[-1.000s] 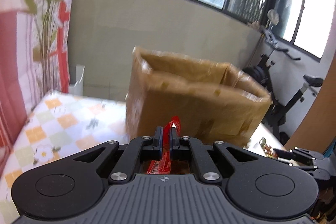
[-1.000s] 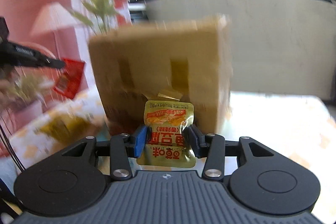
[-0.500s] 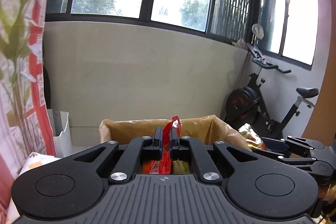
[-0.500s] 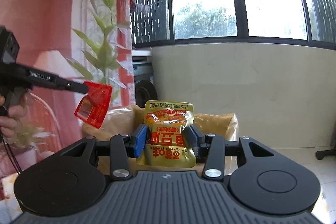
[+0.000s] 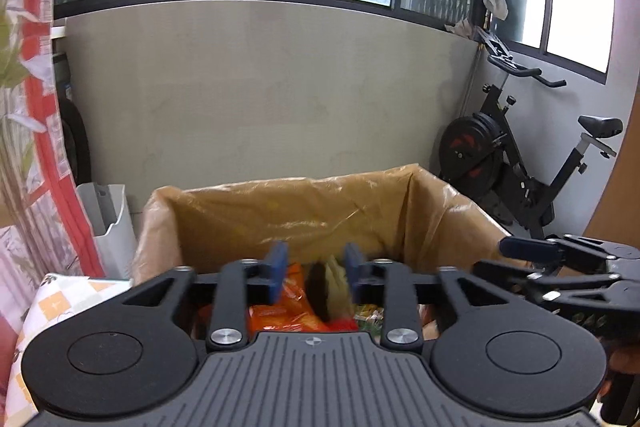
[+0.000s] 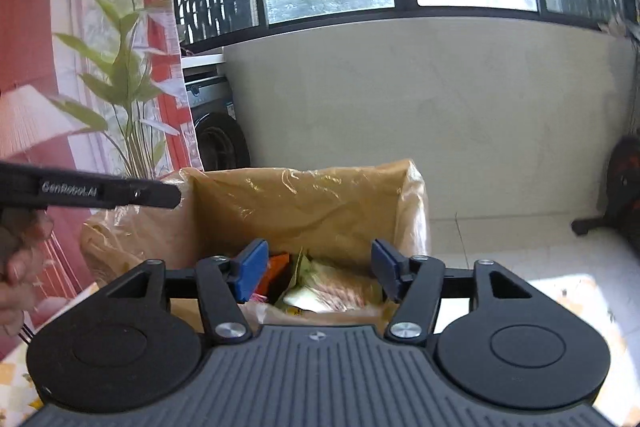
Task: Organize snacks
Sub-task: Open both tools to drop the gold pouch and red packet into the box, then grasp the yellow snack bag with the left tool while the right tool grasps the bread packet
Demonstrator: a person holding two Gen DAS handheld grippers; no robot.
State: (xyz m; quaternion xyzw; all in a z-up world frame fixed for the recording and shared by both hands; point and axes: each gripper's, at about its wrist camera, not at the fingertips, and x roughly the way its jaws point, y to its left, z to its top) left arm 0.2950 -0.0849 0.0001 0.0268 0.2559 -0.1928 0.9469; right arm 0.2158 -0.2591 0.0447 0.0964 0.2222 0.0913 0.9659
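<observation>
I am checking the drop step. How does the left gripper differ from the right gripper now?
The left gripper has a narrower gap between its blue pads than the right gripper. A blurred snack packet shows between the left pads; nothing is between the right pads. Both have just been opening, grip nothing, and hover over the lined cardboard box of snacks.

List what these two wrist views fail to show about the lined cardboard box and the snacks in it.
- Left wrist view: the blurred snack packets in the plastic-lined cardboard box cannot be identified; the left gripper body covers the box's near part.
- Right wrist view: the right gripper hides the box floor; the packet count is unreadable.
- Both: the box's outside base is cut off.
</observation>
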